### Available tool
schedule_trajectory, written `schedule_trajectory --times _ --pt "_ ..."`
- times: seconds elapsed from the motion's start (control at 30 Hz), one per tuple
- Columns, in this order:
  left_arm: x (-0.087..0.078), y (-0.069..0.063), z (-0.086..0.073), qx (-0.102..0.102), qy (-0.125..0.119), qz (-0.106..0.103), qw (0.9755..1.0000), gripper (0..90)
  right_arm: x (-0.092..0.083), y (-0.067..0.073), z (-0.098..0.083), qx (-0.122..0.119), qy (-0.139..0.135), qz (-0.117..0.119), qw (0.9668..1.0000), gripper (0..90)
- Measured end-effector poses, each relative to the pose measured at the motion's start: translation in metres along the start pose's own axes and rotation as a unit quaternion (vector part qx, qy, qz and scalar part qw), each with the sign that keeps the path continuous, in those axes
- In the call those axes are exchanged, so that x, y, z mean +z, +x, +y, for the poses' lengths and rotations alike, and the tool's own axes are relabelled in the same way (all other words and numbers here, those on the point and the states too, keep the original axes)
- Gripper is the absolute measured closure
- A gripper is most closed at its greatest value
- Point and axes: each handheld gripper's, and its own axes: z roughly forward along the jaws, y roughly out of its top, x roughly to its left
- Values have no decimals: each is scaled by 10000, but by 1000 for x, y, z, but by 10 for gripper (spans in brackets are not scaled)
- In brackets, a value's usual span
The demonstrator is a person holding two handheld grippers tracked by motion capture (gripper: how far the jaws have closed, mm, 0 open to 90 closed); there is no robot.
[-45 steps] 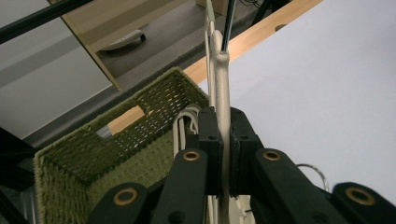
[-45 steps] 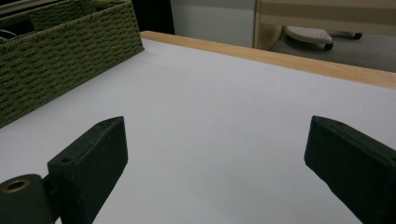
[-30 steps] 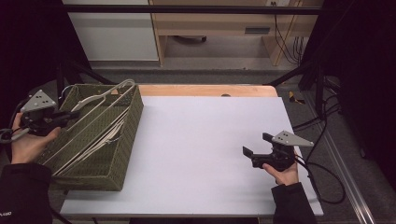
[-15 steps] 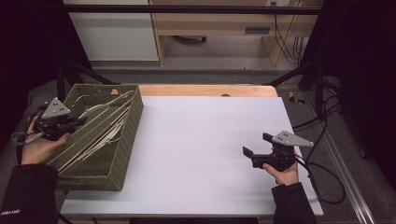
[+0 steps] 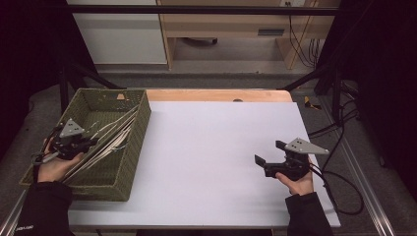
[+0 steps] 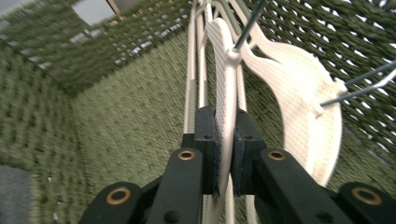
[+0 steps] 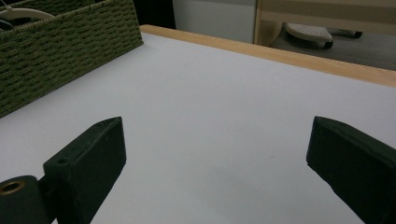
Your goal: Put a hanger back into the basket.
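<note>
A green woven basket stands at the table's left end with several white plastic hangers lying slantwise in it. My left gripper is low inside the basket, near its left wall. In the left gripper view its pads press on the thin edge of one white hanger, and the jaws have just been opening slightly with that hanger still between them. My right gripper rests in a hand at the table's right side, with its jaws wide apart over bare white tabletop and nothing between them.
The white tabletop has a wooden strip along its far edge. Cables trail off the right side. The right gripper view shows the basket's wall far to the left. Beyond the table stand wooden furniture and a white cabinet.
My left gripper has come down and to the right, from above the basket's left rim into the basket, bringing the hangers down with it. The right gripper has stayed put.
</note>
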Motion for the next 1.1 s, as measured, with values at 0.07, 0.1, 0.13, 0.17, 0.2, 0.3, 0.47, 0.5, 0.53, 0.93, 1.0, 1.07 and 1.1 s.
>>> schedule_trajectory --times 0.07,0.1,0.13,0.17,0.2,0.3,0.47,0.5,0.53,0.93,1.0,1.07,1.1 --pt "1 -2 1 40 94 -14 9999 813 0 0 0 -2 2 -2 10000 54" --pt "2 -3 1 -22 165 -36 9999 807 0 0 0 3 2 3 10000 54" --pt "2 -3 1 -22 165 -36 9999 799 0 0 0 3 2 3 10000 54" --pt "2 -4 1 -101 231 -79 9997 799 -1 0 0 6 1 1 10000 54" --pt "2 -4 1 -147 246 -95 9995 790 -1 0 0 0 -12 4 10000 54" --pt "1 -7 -1 -301 226 -254 9990 751 -2 0 0 11 -6 0 10000 54" --pt "-15 -15 3 -420 -50 -325 9986 699 -1 0 0 8 -12 8 10000 54" --pt "-15 -15 3 -420 -50 -325 9986 697 -1 0 0 8 -12 8 10000 54" --pt "-23 -16 6 -468 -219 -301 9982 687 -2 0 0 13 -23 4 10000 54" --pt "-58 -59 31 -845 -1818 -512 9784 274 -6 0 1 -7 -110 70 9999 53" --pt "-59 -66 34 -811 -1860 -570 9775 241 -6 0 1 7 -127 61 9999 54" --pt "-59 -82 41 -778 -2063 -774 9723 164 -8 0 2 38 -204 96 9997 53" --pt "-59 -82 41 -778 -2063 -774 9723 154 -8 0 2 38 -204 96 9997 53"
